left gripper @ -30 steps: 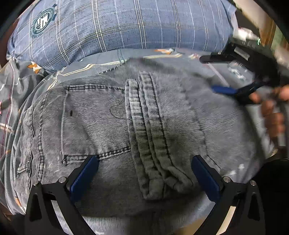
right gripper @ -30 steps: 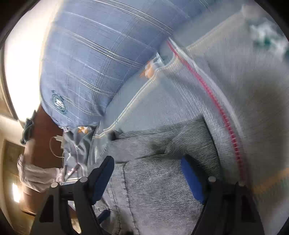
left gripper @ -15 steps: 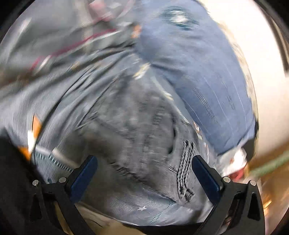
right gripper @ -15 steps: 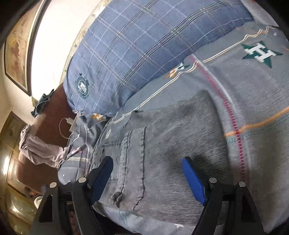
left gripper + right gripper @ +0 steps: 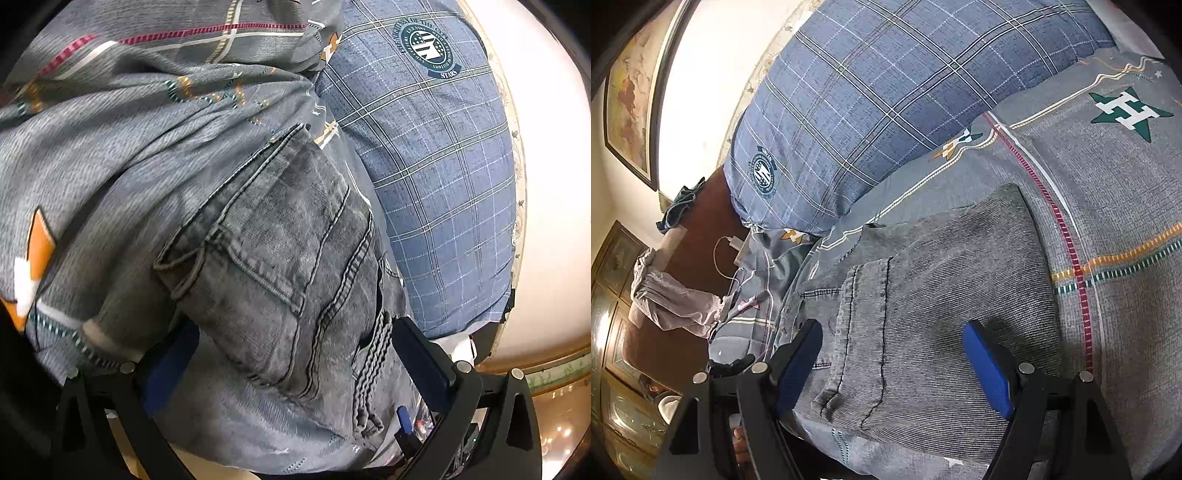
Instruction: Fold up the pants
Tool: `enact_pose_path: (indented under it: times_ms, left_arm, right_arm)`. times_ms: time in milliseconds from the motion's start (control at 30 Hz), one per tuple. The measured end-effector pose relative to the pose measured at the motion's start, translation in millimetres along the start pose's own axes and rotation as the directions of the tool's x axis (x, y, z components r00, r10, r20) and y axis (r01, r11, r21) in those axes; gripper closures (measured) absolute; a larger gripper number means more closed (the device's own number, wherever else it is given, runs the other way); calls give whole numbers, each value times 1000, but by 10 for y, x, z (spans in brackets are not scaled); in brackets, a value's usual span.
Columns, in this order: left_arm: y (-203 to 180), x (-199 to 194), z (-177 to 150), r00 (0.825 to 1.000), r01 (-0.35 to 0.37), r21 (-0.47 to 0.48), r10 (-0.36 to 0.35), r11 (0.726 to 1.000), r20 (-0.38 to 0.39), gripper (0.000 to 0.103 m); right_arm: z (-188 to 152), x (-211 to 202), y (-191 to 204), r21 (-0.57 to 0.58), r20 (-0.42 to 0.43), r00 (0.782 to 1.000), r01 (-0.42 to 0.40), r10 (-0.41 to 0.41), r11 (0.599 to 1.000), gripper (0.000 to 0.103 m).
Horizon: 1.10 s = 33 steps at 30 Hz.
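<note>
pants (image 5: 923,302): folded, under both | left gripper (image 5: 295,365): released | right gripper (image 5: 894,354): released

My two cameras sit close above the bed (image 5: 1115,206), looking down and forward; both see the pants (image 5: 280,258) (image 5: 942,280) and pillow (image 5: 436,155) (image 5: 871,103).

Faded grey jeans (image 5: 923,295), blue plaid pillow (image 5: 886,92), grey striped bedsheet (image 5: 1126,221).
</note>
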State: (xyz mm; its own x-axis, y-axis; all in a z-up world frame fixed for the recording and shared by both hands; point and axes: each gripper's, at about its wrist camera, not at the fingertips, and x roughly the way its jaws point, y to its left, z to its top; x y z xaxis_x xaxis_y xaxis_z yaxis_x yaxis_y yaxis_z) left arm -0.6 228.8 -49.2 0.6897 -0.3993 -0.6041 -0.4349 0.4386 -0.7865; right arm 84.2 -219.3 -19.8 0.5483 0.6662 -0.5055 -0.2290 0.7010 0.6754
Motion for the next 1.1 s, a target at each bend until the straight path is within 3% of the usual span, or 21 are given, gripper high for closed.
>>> enact_pose_path:
  times_ms: [167, 200, 233, 267, 300, 433, 500, 567, 667, 733, 800, 867, 900, 967, 1100]
  left_arm:
    - [-7, 73, 70, 999, -16, 8, 16, 1000, 33, 3]
    - [-2, 93, 89, 999, -18, 14, 18, 1000, 30, 16]
    - [-8, 101, 95, 999, -41, 29, 40, 999, 22, 39]
    - [-11, 101, 99, 998, -65, 45, 65, 997, 14, 48]
    - [-6, 106, 121, 997, -82, 52, 81, 995, 6, 66]
    - [-36, 38, 153, 997, -81, 74, 80, 994, 19, 89]
    - [-170, -21, 129, 995, -96, 126, 91, 987, 49, 90]
    - [-292, -54, 98, 992, -113, 176, 101, 978, 77, 91]
    - [-481, -99, 30, 985, -150, 260, 122, 954, 119, 91]
    - [-548, -125, 2, 982, -165, 294, 130, 942, 136, 91]
    - [-549, -155, -6, 981, -173, 304, 135, 937, 142, 91]
    - [-536, -143, 0, 980, -177, 298, 139, 938, 145, 91]
    - [-512, -144, -1, 981, -174, 293, 138, 940, 139, 91]
    - [-485, -170, 4, 980, -173, 293, 136, 940, 142, 91]
    - [-508, -143, -14, 980, -174, 303, 133, 937, 151, 91]
  right_arm:
    - [0, 28, 7, -5, -9, 1000, 1, -1, 1000, 22]
    - [-6, 44, 12, -8, -17, 1000, 3, -3, 1000, 22]
    - [-13, 65, 15, -11, -28, 1000, 6, -6, 1000, 22]
    - [-13, 78, 16, -13, -35, 999, 9, -10, 1000, 22]
    - [-17, 99, 17, -16, -44, 999, 15, -15, 1000, 22]
    - [-33, 117, 39, -27, -54, 998, 20, -21, 999, 22]
    - [-40, 96, 128, -41, -58, 998, 13, -16, 999, 21]
    - [-56, 99, 335, -33, -85, 991, -111, 108, 993, 21]
    - [-102, 278, 742, 7, -149, 932, -332, 330, 943, 21]
    - [-109, 571, 946, 58, -199, 902, -379, 383, 924, 21]
    - [-121, 1000, 1026, 113, -274, 889, -348, 366, 931, 21]
    - [-197, 1488, 921, 184, -378, 887, -209, 266, 960, 21]
    - [-274, 1731, 820, 220, -447, 870, -119, 209, 968, 23]
    - [-228, 1707, 855, 233, -433, 879, -105, 200, 967, 23]
    - [-156, 1618, 1002, 162, -435, 896, -22, 91, 987, 23]
